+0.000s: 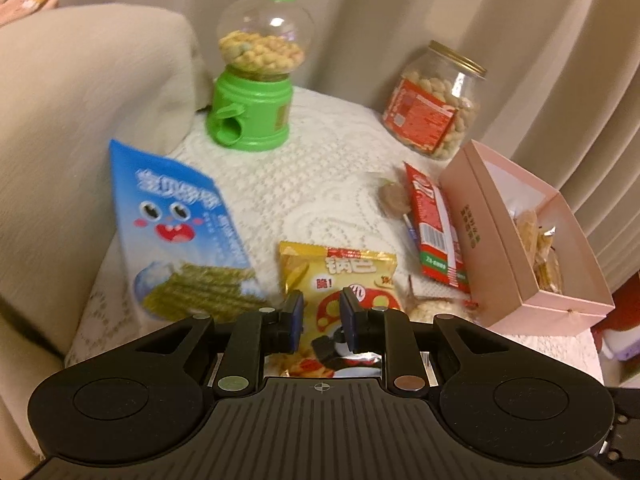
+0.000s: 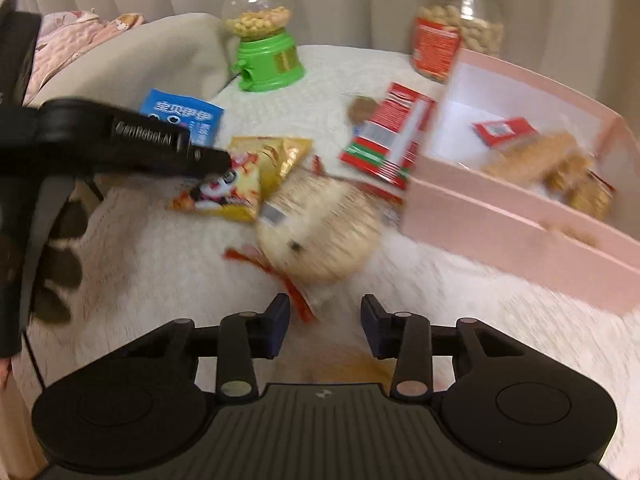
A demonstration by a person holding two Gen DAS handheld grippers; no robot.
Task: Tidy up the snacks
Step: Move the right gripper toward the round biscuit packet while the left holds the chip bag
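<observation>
Two tongs: left tongs [image 1: 321,307] clenched on the yellow bag [image 1: 340,280] at six o'clock; right tongs [image 2: 325,322] released below the rice cracker [image 2: 320,228]. One pink box [image 2: 520,236] at three o'clock, two jars behind.

Table [image 1: 320,184]: candy dispenser [image 1: 256,80] far left; peanut jar [image 1: 434,102] far right. Open box [image 1: 532,240] right, near side of the jar, holding wrapped snacks [image 2: 560,168]. Flat packet [image 1: 434,228] just left of the box, lollipop [image 1: 394,196] at its left edge. Seaweed bag [image 1: 180,228] left; crisp bag [image 1: 340,284] near centre; round rice cracker [image 2: 320,228] right of it.
</observation>
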